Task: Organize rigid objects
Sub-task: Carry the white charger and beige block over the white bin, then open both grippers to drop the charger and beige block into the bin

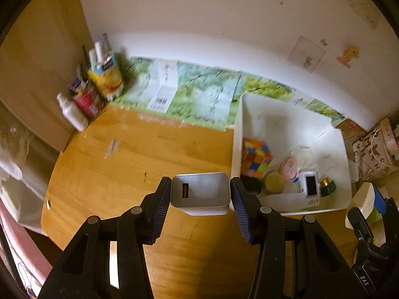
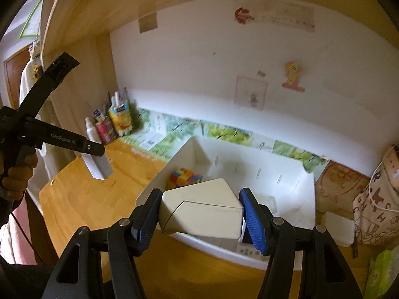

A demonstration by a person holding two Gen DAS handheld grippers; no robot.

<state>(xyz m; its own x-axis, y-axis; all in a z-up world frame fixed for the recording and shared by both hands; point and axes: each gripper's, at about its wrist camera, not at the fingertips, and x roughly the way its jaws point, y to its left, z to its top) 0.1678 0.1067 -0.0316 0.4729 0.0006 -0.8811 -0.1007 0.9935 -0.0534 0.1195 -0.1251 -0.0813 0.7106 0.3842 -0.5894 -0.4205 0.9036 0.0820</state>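
Risk: your left gripper [image 1: 199,194] pinches the USB charger [image 1: 200,193], right gripper [image 2: 199,211] the cream box [image 2: 202,209]; crowding the white bin [image 1: 344,149] together risks collision.

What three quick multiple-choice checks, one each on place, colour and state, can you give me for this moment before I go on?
1. Where is the multicoloured puzzle cube?
A. On the bare wooden desk
B. Inside the white plastic bin
C. Between the left tongs

2. What colour is the port on the white USB charger block?
A. Orange
B. Green
C. Black

3. What state are the right tongs in?
A. Open and empty
B. Shut on the cube
C. Shut on a cream angular plastic box

Answers: 1 B, the cube sits against the bin's left wall. 2 A, an orange slot shows on the charger's face, held in the left tongs. 3 C, both pads press the box's sides.
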